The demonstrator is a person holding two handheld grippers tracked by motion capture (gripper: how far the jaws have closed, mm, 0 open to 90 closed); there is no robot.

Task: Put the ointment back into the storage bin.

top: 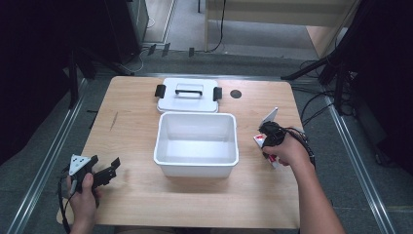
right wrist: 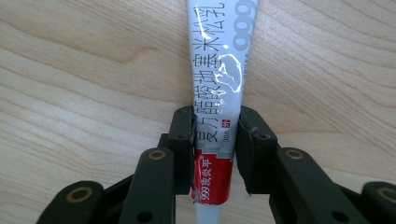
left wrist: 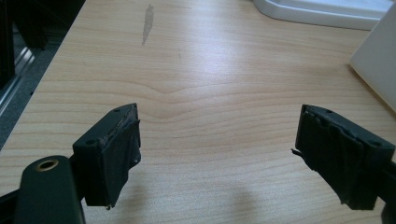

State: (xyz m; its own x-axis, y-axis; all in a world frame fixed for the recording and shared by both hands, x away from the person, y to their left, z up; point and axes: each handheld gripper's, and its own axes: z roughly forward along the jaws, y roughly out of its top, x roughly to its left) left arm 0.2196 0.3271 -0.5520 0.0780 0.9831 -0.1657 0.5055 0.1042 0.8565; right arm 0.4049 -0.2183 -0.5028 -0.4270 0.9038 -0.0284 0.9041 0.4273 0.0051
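Right gripper (right wrist: 215, 135) pinched white-and-red tube (right wrist: 217, 84) near its red end, pads pressed on both sides; tube lay lengthwise over bare wood; in high view tube (top: 269, 117) sat at table's right side, just right of white bin (top: 196, 165). Left gripper (left wrist: 217, 154) rested at front-left of table (top: 136, 195) — jaws spread wide, nothing between. Lid (top: 188, 104) lay behind bin, touching its far rim.

The table (top: 146, 204) is pale wood grain, smooth with a soft sheen. At centre frame the white bin (top: 196, 165) and its lid (top: 187, 103) look like glossy plastic. The tube (right wrist: 217, 88) is glossy, printed, probably plastic. The right gripper (right wrist: 215, 140) is matt black with rough-edged pads.
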